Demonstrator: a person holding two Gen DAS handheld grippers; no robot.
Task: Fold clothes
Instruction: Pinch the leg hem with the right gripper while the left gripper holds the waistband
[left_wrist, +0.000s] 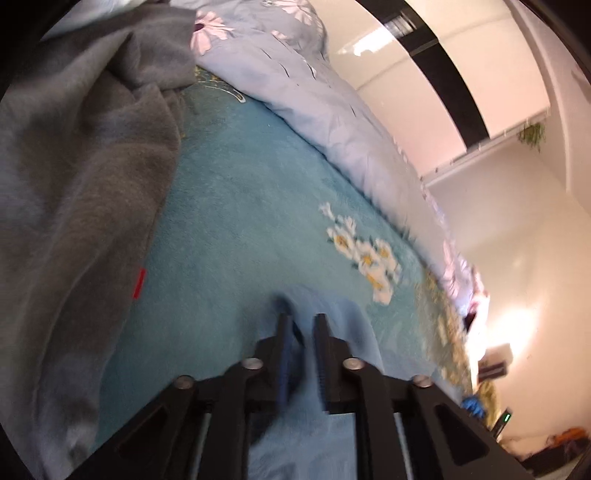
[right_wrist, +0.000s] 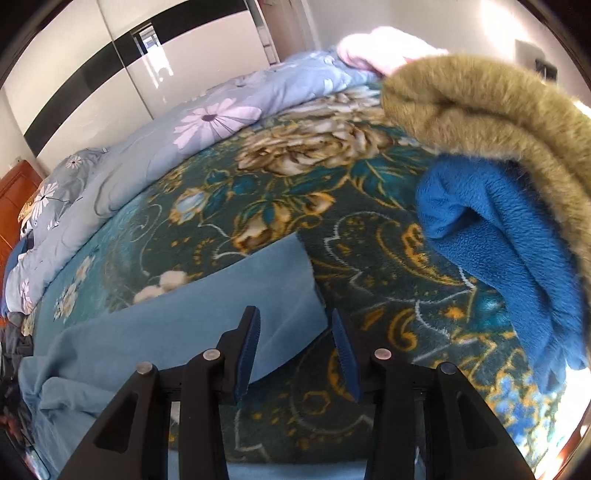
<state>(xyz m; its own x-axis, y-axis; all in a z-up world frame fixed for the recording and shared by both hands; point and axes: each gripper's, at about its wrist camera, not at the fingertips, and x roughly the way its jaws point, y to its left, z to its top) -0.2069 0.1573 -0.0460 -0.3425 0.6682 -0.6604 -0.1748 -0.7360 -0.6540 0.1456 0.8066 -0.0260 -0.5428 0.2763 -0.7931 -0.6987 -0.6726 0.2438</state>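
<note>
left claw (left_wrist: 303, 321) pinching blue garment (left_wrist: 332, 424); right claw (right_wrist: 295, 321) spread above garment edge.

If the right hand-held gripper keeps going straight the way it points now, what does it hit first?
Probably the corner of the light blue cloth lying just past the open right hand-held gripper, with the patterned bedspread under it. Depth is hard to judge; it might skim past the cloth's edge onto the bedspread.

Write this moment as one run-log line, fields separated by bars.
left gripper: shut on light blue garment | right gripper: open over its corner | surface: floral blanket
</note>
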